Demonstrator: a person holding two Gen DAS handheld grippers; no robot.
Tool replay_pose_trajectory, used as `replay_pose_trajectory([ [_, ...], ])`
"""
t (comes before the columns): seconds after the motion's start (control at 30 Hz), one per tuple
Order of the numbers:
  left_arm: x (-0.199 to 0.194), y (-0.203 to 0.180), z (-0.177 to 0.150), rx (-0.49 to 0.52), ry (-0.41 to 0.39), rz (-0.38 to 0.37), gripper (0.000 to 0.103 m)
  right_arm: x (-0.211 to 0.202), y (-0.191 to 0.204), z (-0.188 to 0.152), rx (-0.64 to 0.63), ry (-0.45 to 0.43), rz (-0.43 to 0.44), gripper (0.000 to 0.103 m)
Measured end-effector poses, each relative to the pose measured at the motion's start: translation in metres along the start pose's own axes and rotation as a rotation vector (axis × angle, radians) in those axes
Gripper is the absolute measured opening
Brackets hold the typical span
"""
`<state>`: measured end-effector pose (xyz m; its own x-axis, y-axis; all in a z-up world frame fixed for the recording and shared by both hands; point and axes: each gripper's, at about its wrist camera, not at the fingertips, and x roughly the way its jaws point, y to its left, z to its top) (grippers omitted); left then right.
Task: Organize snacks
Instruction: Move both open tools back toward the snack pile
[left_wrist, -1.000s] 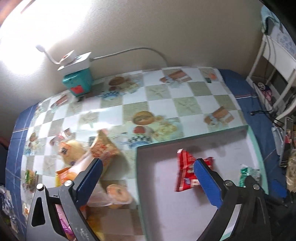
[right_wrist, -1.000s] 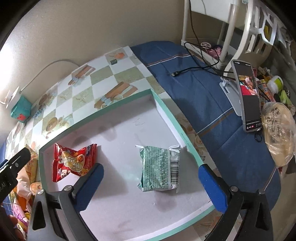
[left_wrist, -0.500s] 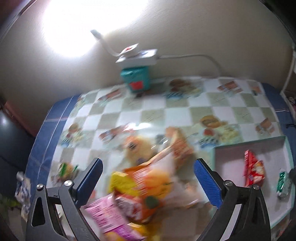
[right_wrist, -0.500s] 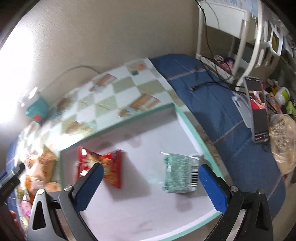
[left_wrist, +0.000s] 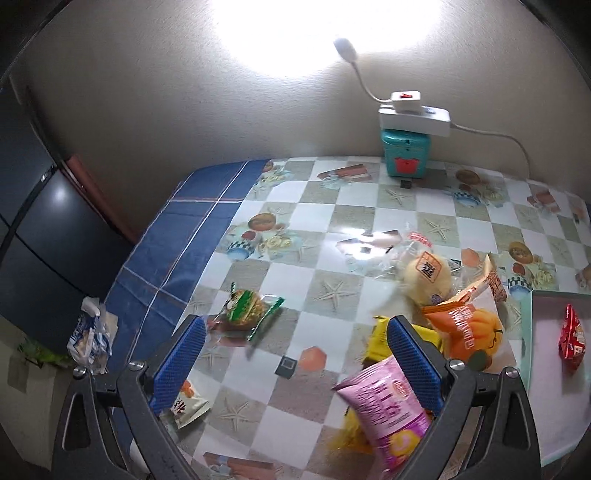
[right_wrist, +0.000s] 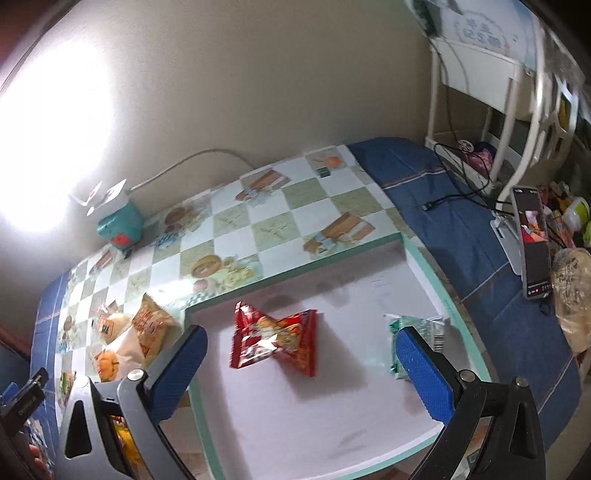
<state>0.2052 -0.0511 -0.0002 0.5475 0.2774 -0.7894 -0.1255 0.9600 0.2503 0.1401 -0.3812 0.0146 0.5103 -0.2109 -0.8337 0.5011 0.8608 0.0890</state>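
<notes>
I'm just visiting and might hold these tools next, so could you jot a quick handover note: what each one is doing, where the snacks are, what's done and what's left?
Left hand-held gripper: open, empty, above the table, pointing at the loose snacks.
Right hand-held gripper: open, empty, over the tray.
Done: a red packet and a green packet lie in the tray.
Left: the pile beside the tray, including a pink bag, an orange bag and a wrapped bun; a green-edged packet lying apart; and a small packet near the table's front edge.
</notes>
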Motion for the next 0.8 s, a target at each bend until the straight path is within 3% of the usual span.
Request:
replay_pose_trajectory([
  [0.3, 0.014, 0.05, -0.009, -0.055, 0.029, 0.029, 0.099, 0.004, 0.061, -0.017, -0.098, 0.053, 0.071, 0.103],
  [0.8, 0.039, 0.144, -0.033, -0.235, 0.112, 0.092, 0.099, 0.002, 0.158, -0.053, -0.257, 0.111, 0.18, 0.103],
])
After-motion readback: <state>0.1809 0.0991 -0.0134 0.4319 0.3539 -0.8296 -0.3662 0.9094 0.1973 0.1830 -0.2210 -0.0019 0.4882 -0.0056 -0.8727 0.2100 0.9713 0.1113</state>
